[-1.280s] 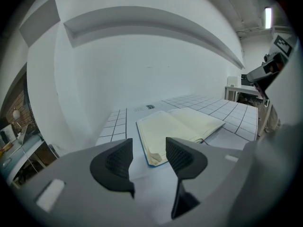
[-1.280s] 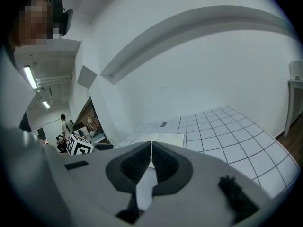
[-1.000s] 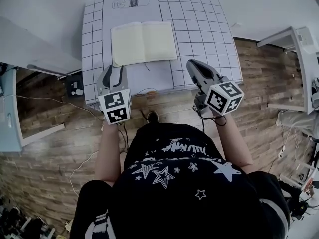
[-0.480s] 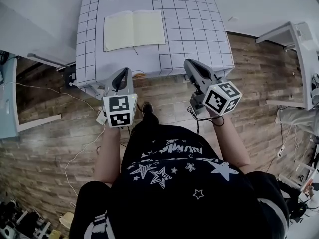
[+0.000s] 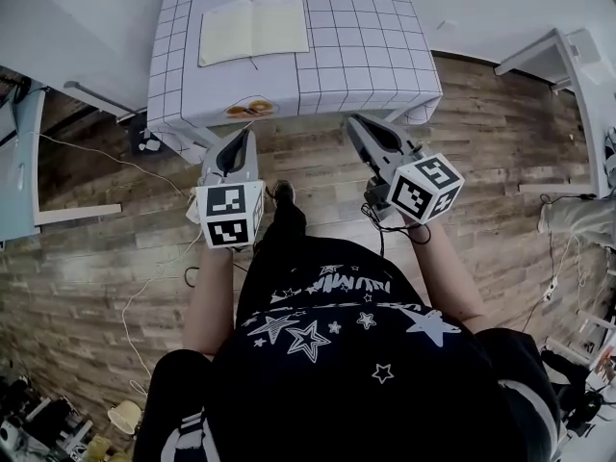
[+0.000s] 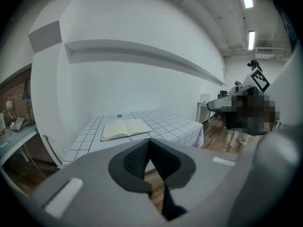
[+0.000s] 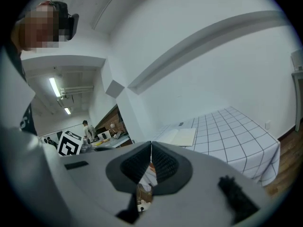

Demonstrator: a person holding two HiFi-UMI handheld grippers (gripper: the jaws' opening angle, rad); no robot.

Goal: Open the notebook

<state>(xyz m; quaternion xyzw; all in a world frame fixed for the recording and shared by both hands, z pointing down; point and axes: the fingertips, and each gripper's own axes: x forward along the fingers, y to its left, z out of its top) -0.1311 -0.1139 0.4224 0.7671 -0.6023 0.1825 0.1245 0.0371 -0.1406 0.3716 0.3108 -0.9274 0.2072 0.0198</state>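
Note:
The notebook [image 5: 253, 30] lies open on the table's grid-patterned cloth [image 5: 375, 46], its cream pages facing up; it also shows in the left gripper view [image 6: 124, 127] and in the right gripper view [image 7: 179, 136]. My left gripper [image 5: 238, 144] is shut with nothing in it, held over the wooden floor well short of the table's front edge. My right gripper [image 5: 358, 127] is likewise shut and empty, over the floor in front of the table's right part. In both gripper views the ribbed pads meet: left gripper [image 6: 149, 141], right gripper [image 7: 151, 144].
A wooden floor [image 5: 500, 133] with cables surrounds the table. White furniture stands at the right [image 5: 563, 56] and a light desk at the left [image 5: 24, 152]. A white wall with a ledge [image 6: 142, 60] rises behind the table. A person [image 7: 86, 129] stands far off at a workbench.
Both grippers have drawn back from the table's front edge toward me. The left gripper's jaws, open a second ago, have shut. The notebook lies open as before.

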